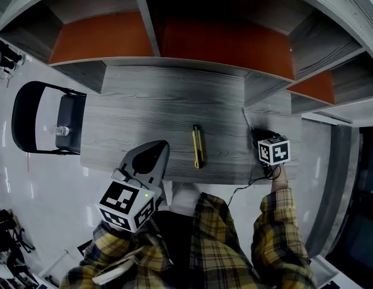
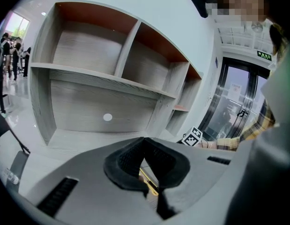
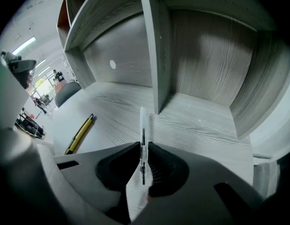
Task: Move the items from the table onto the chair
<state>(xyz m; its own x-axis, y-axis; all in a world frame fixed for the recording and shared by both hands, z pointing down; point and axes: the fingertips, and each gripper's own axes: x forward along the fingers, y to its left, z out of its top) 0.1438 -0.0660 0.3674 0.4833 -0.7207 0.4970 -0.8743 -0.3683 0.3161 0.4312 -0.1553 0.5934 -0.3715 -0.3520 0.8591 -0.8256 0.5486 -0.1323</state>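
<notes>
One chair (image 1: 72,113) stood off the table's (image 1: 150,101) left end, and a single small bottle (image 1: 62,130) lay on its seat. The left gripper (image 2: 144,142) was held close to the body over the table's near edge, pointing forward and tilted up towards the shelf unit (image 1: 222,41). Its pads met at the tips with nothing between them. Through the gap beneath them showed the one yellow utility knife (image 1: 199,146), which lay on the table near the front edge, roughly midway between the two grippers and pointing away from the person.

The right arm, in a plaid sleeve (image 1: 276,233), reached forward to the table's right front part. There the right gripper (image 3: 144,146) was low over the surface, its jaws closed on the one pen (image 3: 142,125). The pen's barrel stuck out ahead of the pads towards the shelf upright.
</notes>
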